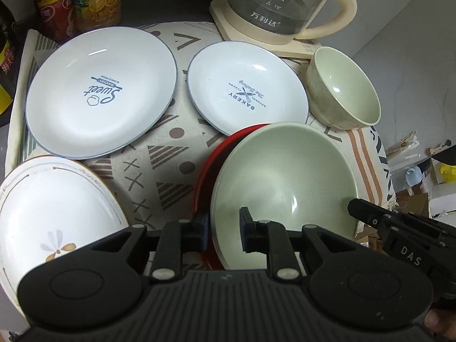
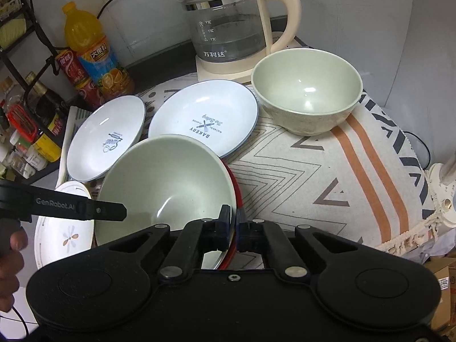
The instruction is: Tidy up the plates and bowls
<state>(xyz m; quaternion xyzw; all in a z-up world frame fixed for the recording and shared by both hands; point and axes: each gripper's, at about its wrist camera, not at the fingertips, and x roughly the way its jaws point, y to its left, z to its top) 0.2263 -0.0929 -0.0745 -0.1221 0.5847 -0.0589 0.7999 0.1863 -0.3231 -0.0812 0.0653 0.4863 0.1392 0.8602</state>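
You work at a table draped in a patterned cloth, its back edge against a grey wall. A glass kettle stands at the back right corner, bottles at the back left. A black rack of jars stands further left.

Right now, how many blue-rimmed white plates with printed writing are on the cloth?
2. The Sweet plate lies at the back left; the Bakery plate sits beside it, next to the small green bowl. Others may be hidden under the stacked dishes.
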